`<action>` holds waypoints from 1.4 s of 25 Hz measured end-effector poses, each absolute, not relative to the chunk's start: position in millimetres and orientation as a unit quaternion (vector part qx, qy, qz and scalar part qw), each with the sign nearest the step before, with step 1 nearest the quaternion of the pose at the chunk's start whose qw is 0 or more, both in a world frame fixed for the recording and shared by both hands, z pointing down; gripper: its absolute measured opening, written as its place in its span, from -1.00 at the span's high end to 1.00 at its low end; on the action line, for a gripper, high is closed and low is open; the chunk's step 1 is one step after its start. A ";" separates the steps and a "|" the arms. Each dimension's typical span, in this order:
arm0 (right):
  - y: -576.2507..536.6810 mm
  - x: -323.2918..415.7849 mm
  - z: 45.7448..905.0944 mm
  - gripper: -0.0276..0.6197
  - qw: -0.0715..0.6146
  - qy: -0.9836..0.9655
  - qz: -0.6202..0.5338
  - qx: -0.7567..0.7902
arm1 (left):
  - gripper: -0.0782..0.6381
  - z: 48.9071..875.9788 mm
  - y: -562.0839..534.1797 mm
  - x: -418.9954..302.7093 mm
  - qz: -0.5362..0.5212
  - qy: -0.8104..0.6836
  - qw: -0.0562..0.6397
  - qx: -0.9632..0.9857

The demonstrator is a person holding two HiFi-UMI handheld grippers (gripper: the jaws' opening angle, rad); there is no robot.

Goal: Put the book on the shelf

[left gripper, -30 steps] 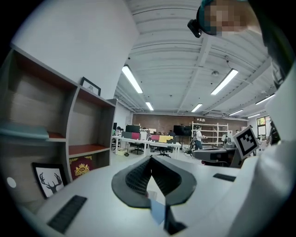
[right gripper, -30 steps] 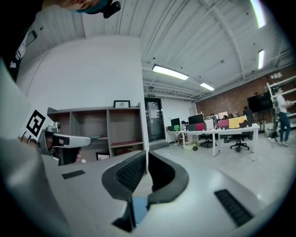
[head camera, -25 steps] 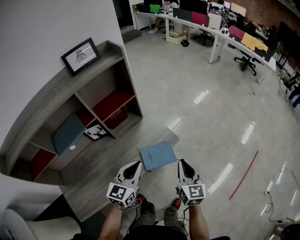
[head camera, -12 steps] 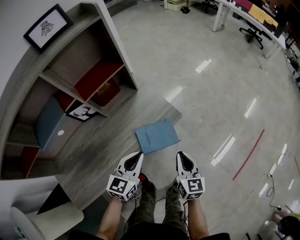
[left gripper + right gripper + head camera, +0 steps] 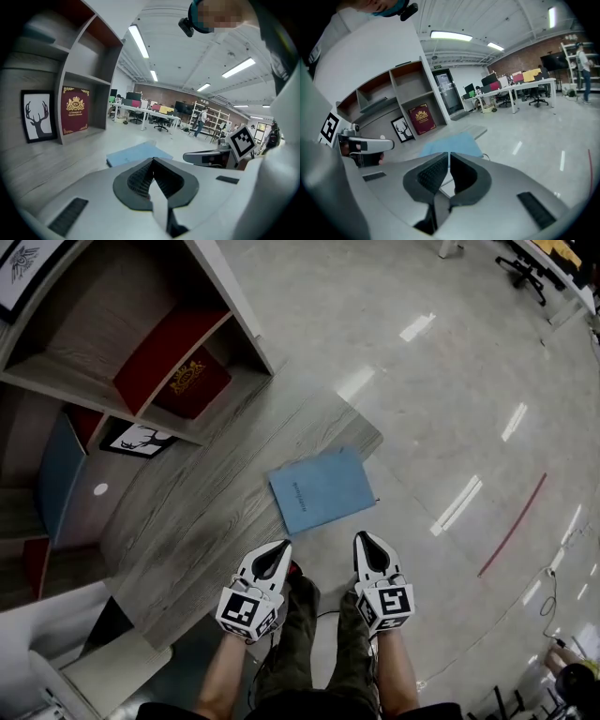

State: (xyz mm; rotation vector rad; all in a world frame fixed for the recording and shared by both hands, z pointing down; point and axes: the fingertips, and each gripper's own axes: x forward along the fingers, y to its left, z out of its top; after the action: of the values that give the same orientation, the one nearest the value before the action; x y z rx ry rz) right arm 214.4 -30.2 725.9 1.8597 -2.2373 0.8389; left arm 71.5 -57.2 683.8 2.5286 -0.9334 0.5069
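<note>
A light blue book [image 5: 322, 489] lies flat at the front corner of the grey wooden base [image 5: 187, 531], one edge over the shiny floor. My left gripper [image 5: 278, 548] and right gripper [image 5: 362, 539] hover side by side just short of the book's near edge, both shut and empty. In the left gripper view the book [image 5: 136, 153] lies right beyond the shut jaws of the left gripper [image 5: 151, 162]. In the right gripper view the book [image 5: 452, 143] shows past the tips of the right gripper [image 5: 448, 154]. The shelf [image 5: 225, 296] stands at the upper left.
In the shelf's lower compartments stand a dark red book [image 5: 192, 381], a framed deer picture [image 5: 139, 440] and a blue panel [image 5: 61, 470]. A pale seat [image 5: 84, 681] is at the lower left. Glossy floor with a red line [image 5: 511, 526] spreads to the right.
The head view has tipped down and moved closer: the shelf slid to the upper left and the book looks larger. Both grippers stay shut, near the book's front edge.
</note>
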 end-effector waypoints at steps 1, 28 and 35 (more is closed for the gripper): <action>-30.1 212.0 733.4 0.80 0.054 -0.737 0.286 0.611 | 0.76 690.4 -56.9 69.1 0.184 -0.334 0.201 0.902; -81.2 198.0 799.2 0.15 -0.099 -0.685 0.453 0.561 | 0.76 742.3 -63.7 40.8 0.216 -0.338 0.249 0.881; -94.7 191.9 806.9 0.15 -0.101 -0.686 0.467 0.549 | 0.76 747.3 -73.1 41.1 0.222 -0.338 0.256 0.878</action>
State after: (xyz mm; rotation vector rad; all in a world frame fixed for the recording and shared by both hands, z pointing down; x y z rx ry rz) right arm 191.9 -94.7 806.9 1.8451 -2.3050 1.5681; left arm 41.1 -73.1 747.3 2.3838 -0.9178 0.6020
